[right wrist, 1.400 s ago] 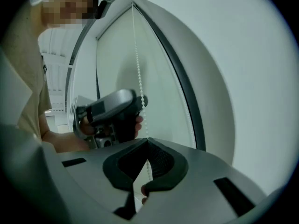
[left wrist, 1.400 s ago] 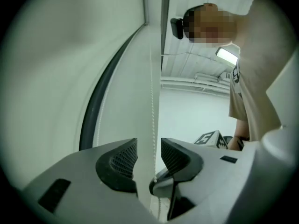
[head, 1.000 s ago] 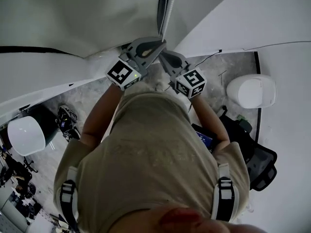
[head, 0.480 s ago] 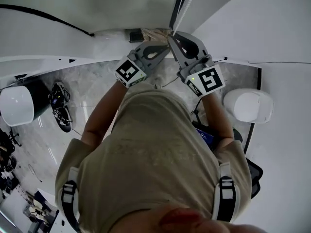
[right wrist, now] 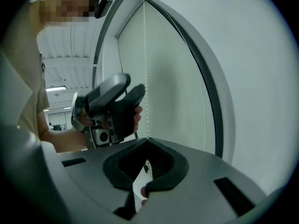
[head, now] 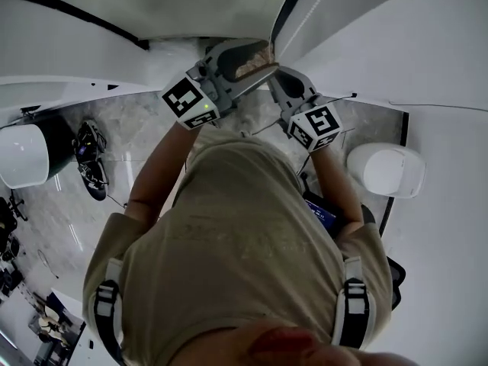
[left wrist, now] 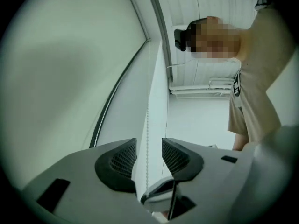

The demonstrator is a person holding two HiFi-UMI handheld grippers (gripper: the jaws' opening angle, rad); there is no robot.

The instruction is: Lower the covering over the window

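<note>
A white bead chain (left wrist: pixel 147 101) hangs beside the pale window covering (left wrist: pixel 60 78). My left gripper (left wrist: pixel 148 155) is open. Its jaws have just been opening, and the chain runs between the ribbed pads without being pressed. My right gripper (right wrist: pixel 147 140) is shut on the bead chain (right wrist: pixel 145 69), which drops straight into its closed tips. In the head view both grippers are raised side by side at the window's edge, the left gripper (head: pixel 245 58) slightly higher than the right gripper (head: pixel 284 82). The right gripper view also shows the left gripper (right wrist: pixel 114 104) in a hand.
A dark frame strip (right wrist: pixel 205 78) curves along the covering's edge. Below on the marble floor stand a white rounded object (head: pixel 385 170) at the right, another white rounded object (head: pixel 19 155) at the left and a black bag (head: pixel 91 166). The person's torso fills the lower head view.
My left gripper has let go of the chain, its jaws now apart, and has moved up and to the left. The right gripper has come down a little.
</note>
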